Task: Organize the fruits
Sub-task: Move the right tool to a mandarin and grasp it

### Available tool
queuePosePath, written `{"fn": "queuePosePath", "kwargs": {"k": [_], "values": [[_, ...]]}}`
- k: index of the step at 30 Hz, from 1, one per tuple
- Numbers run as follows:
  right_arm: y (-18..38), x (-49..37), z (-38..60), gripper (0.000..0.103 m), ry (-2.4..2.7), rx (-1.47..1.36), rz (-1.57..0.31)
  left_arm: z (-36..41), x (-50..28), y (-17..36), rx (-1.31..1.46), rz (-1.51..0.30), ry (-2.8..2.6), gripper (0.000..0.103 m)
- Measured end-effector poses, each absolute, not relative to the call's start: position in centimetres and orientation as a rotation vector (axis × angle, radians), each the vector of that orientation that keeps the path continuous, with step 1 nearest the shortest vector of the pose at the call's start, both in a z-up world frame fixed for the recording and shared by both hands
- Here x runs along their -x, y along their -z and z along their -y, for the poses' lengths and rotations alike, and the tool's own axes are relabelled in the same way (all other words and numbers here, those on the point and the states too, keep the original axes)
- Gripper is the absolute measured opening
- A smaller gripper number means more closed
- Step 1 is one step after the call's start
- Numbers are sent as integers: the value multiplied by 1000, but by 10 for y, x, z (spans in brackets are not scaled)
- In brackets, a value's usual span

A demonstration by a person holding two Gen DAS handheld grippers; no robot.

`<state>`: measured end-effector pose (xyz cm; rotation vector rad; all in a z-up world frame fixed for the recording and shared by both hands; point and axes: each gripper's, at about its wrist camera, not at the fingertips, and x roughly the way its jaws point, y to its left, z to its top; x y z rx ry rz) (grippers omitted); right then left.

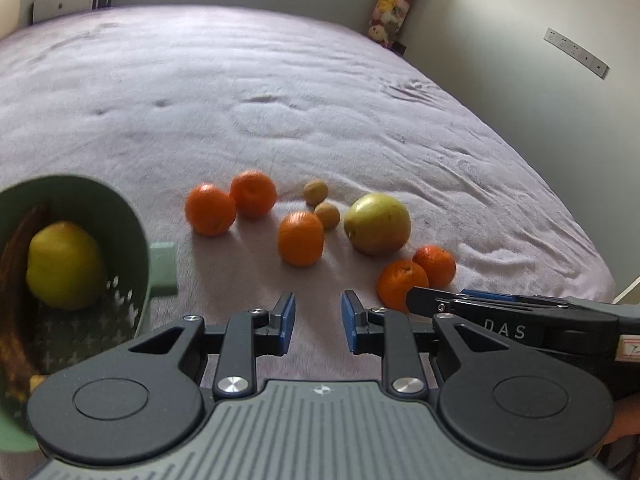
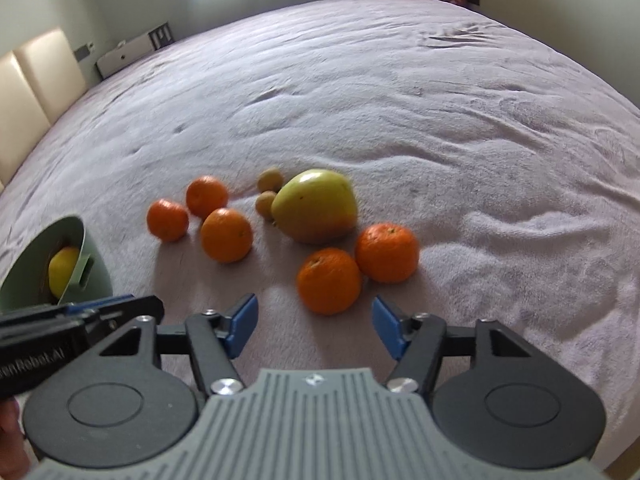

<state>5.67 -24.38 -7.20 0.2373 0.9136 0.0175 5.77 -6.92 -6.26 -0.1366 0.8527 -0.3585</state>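
Several oranges lie on the lilac blanket, the nearest one just ahead of my right gripper, which is open with nothing between its blue pads. A large green-yellow apple sits behind them beside two small brown fruits. At the left a green bowl lies tilted, holding a yellow fruit and a browned banana. My left gripper is open and empty over bare blanket, short of an orange. The right gripper's fingers reach to the orange at the right.
The bed's blanket stretches far back. A padded headboard stands at the left, a strip of plush toys in the far corner. The bed's edge drops off at the right.
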Motion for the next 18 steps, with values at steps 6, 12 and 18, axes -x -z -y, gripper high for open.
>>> {"fn": "queuePosePath", "kwargs": {"k": [6, 12, 18], "values": [[79, -63, 249, 56, -10, -263, -910, 76, -72, 70, 93, -797, 324, 32], [89, -71, 249, 56, -16, -300, -921, 78, -87, 82, 112, -809, 317, 40], [98, -79, 250, 56, 1, -330, -938, 80, -100, 89, 121, -806, 321, 43]]}}
